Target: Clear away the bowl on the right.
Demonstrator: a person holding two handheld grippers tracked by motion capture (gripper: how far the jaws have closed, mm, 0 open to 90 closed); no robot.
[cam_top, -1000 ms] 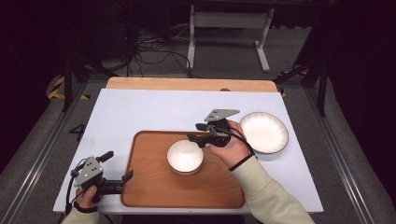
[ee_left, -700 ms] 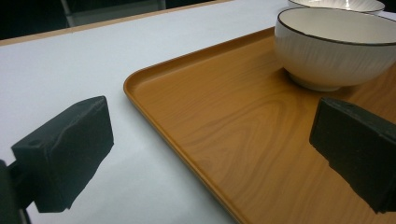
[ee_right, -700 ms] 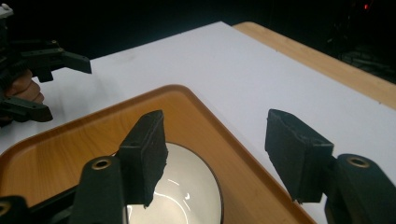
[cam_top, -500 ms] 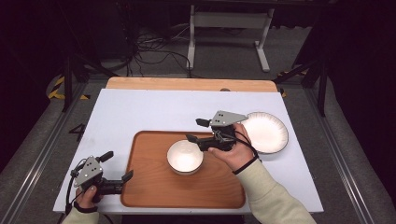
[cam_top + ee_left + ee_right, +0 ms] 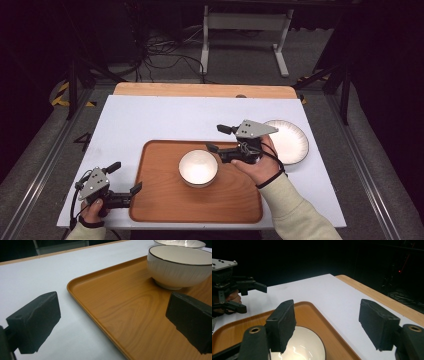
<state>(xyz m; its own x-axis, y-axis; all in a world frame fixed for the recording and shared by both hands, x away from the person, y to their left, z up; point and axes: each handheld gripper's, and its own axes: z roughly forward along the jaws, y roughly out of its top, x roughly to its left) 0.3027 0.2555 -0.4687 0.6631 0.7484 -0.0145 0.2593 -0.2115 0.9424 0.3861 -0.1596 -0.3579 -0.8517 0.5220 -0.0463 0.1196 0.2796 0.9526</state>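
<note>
Now the right tool (image 5: 221, 138) is the nearer one to the bowl (image 5: 198, 168), just beside its far-right rim.

Taking the wooden tray (image 5: 165, 200) as landmark: the bowl sits upright near its middle, and the right tool hangs above its far-right edge, jaws spread wide and empty, pointing leftward over the bowl. The left tool (image 5: 125, 183) rests at the tray's near-left edge on the counter (image 5: 150, 120), likewise wide open and empty. A plate (image 5: 292, 142) lies just off the tray's right side.

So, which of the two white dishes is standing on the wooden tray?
The deep bowl stands on the tray. The flat plate lies off it, on the white table to the right.
</note>
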